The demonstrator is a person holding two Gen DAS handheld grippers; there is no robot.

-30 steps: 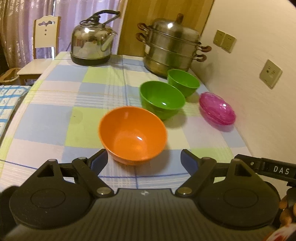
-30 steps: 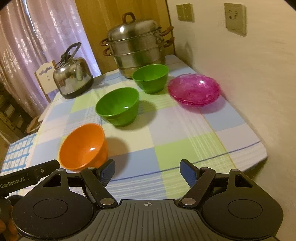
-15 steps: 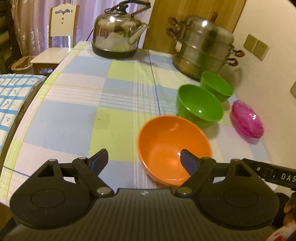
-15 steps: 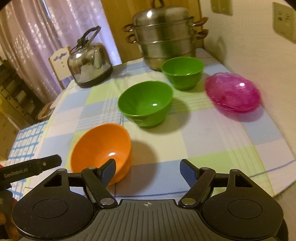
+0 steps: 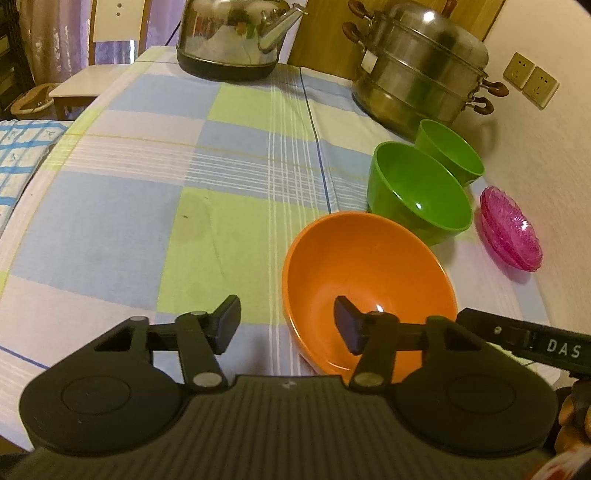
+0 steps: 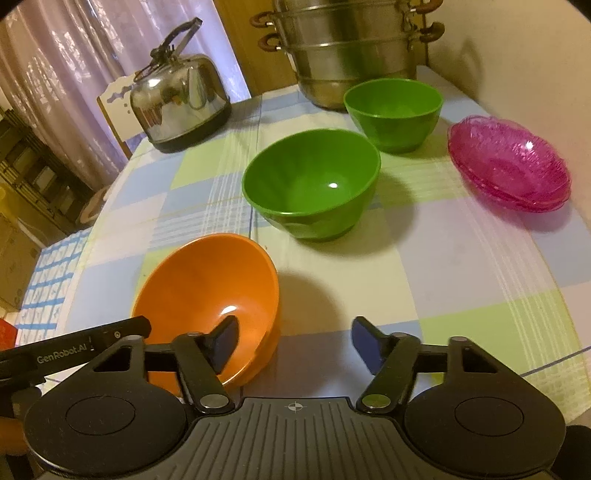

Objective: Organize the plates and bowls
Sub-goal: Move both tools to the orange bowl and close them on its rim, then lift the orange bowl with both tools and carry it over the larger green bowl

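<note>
As both straddle orange bowl (image 5: 365,273) rim, L gripper (image 5: 286,325) closing, R gripper (image 6: 293,339) closing, pads not yet pressing.

Glossy smooth plastic orange bowl (image 5: 369,280) at lower right; polished metal kettle (image 5: 232,33) up top; matt woven tablecloth (image 5: 166,184).

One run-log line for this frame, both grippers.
left gripper: closing astride orange bowl rim, no contact | right gripper: closing astride opposite rim | bowl on table
</note>
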